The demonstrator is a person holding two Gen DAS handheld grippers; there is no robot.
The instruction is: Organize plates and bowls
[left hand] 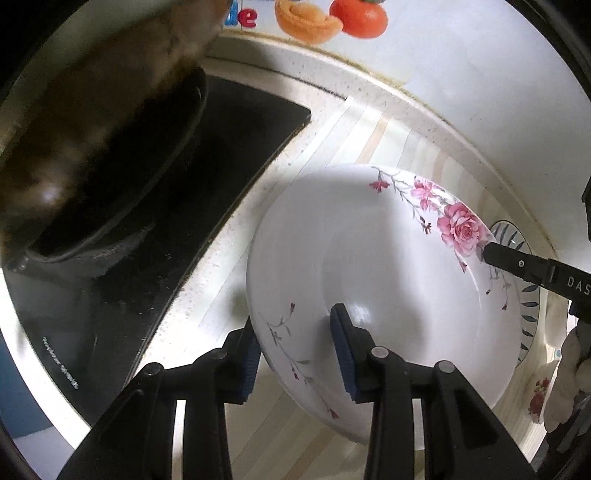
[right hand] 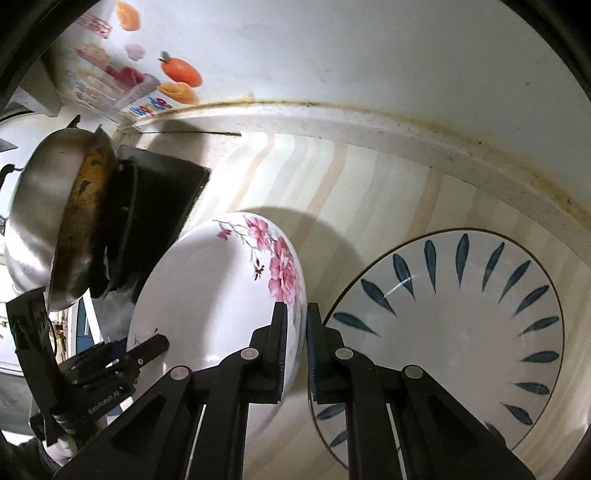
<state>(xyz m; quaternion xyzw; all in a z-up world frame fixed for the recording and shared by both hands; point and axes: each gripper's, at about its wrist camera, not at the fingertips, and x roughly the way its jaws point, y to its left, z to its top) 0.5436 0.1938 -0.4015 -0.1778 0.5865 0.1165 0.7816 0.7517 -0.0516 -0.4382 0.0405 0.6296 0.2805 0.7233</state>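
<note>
A white deep plate with pink roses [left hand: 369, 266] hangs tilted above the striped counter, held from two sides. My left gripper [left hand: 295, 358] is shut on its near left rim, one pad outside and one inside. My right gripper [right hand: 297, 347] is shut on the opposite rim beside the big rose, and it shows in the left wrist view as a black finger [left hand: 495, 253]. In the right wrist view the rose plate [right hand: 207, 295] is left of centre, with the left gripper [right hand: 147, 349] at its lower left. A blue-leaf plate [right hand: 461, 332] lies flat on the counter to the right, partly under the rose plate.
A steel wok [right hand: 55, 221] sits on the black stove [left hand: 221, 166] to the left. A small dish with a red flower [left hand: 539, 398] lies beside the blue-leaf plate [left hand: 530, 295]. A white wall with fruit stickers [left hand: 332, 22] closes off the counter [right hand: 351, 184] behind.
</note>
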